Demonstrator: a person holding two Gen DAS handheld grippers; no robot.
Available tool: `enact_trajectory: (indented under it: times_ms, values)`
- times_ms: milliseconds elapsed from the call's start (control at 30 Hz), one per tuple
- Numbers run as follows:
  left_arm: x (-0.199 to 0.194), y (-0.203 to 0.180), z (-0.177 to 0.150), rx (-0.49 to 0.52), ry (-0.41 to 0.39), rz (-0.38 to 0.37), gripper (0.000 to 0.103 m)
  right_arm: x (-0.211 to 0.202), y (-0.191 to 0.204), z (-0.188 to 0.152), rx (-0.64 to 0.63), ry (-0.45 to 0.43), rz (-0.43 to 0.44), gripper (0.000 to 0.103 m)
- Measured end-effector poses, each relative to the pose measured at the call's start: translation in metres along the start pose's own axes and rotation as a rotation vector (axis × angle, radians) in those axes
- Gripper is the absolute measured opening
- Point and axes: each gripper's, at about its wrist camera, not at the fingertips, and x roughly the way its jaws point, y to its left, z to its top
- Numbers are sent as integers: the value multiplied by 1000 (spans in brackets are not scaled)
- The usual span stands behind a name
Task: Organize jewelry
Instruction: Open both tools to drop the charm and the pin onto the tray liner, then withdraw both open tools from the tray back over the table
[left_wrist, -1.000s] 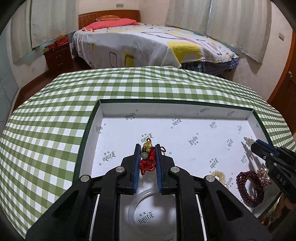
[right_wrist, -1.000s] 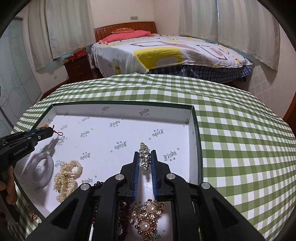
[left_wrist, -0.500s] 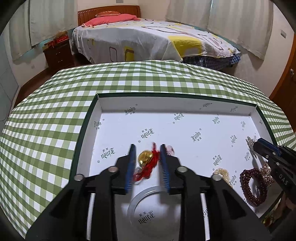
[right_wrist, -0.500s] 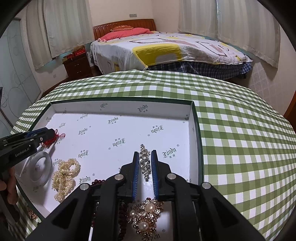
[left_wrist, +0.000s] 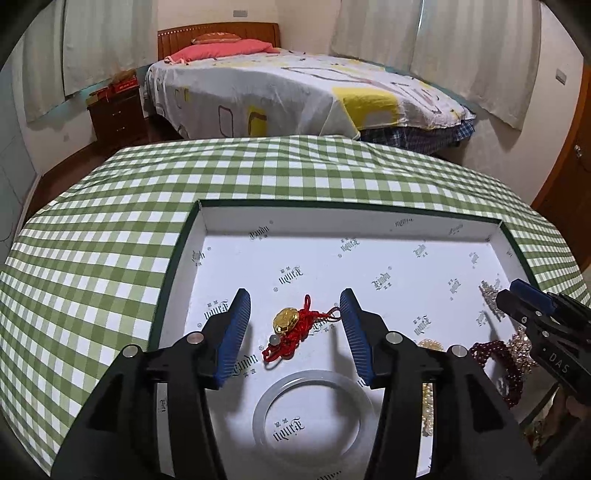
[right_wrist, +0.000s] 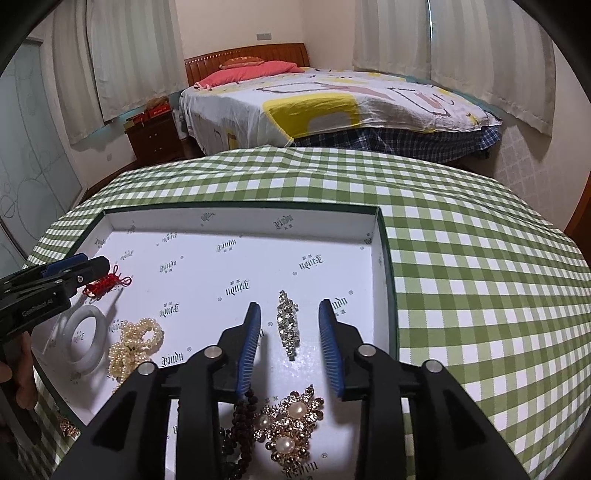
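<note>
A shallow white tray with a dark green rim (left_wrist: 177, 251) (right_wrist: 384, 236) sits on the checked table. My left gripper (left_wrist: 293, 314) is open, and a red knotted cord charm with a gold piece (left_wrist: 291, 326) lies on the tray floor between its fingers; the charm also shows in the right wrist view (right_wrist: 107, 284). My right gripper (right_wrist: 290, 325) is open, and a rhinestone clip (right_wrist: 288, 326) lies flat between its fingers. The left wrist view shows the clip (left_wrist: 489, 297) at the right gripper's tip.
In the tray lie a translucent white bangle (left_wrist: 308, 408) (right_wrist: 83, 334), a pearl strand (right_wrist: 133, 343), dark red beads (left_wrist: 495, 360) (right_wrist: 243, 410) and a gold pearl brooch (right_wrist: 291, 421). A bed (left_wrist: 295, 96) stands beyond the green checked tablecloth (left_wrist: 92, 258).
Both grippers have opened. The red cord charm dropped from the left gripper onto the tray, and the rhinestone clip was let go by the right gripper and lies flat.
</note>
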Motion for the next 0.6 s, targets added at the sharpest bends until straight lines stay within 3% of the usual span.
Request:
enact_trajectory:
  times_ms: [100,600]
  values:
    - [-14,4,0,-17,-31,-3,57,-11,-1,1,4,-25,-1,38]
    - [-96,8,-26,-34,-188,0,58,-80,-2,-15,41,-136,-2,44]
